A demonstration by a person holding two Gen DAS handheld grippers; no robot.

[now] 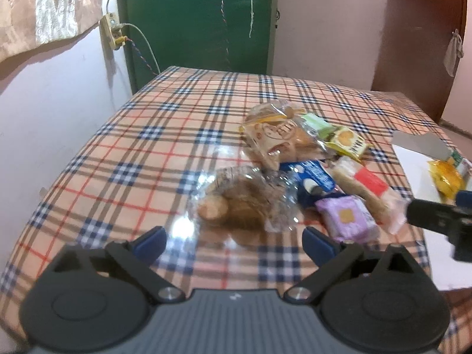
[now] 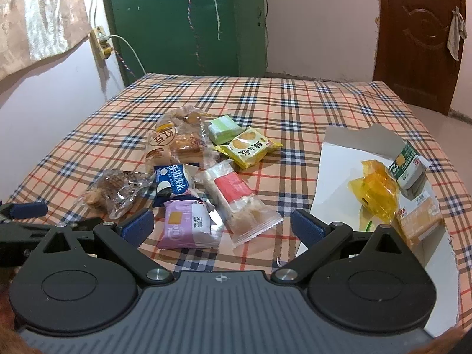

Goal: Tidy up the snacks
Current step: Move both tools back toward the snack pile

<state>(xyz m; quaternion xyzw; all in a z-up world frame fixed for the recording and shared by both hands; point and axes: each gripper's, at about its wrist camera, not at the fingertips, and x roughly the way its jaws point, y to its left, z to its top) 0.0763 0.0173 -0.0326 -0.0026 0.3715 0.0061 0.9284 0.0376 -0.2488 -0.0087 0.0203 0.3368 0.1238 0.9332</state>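
Only the right wrist view showed the white cardboard box (image 2: 333,177) fully, holding a crinkled yellow cellophane packet (image 2: 376,188). The left gripper (image 1: 234,240) stood with jaws apart, empty, a clear plastic biscuit bag (image 1: 236,203) just ahead. The right gripper (image 2: 222,225) was likewise spread, a glossy lilac wrapped cake (image 2: 185,227) between its fingers' line.

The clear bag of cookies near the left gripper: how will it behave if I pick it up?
The clear bag of cookies looks crinkled and loosely filled, so it would probably flop and sag from one pinched corner. Its glossy film may slip between the pads. The round cookies inside could crack if squeezed hard.
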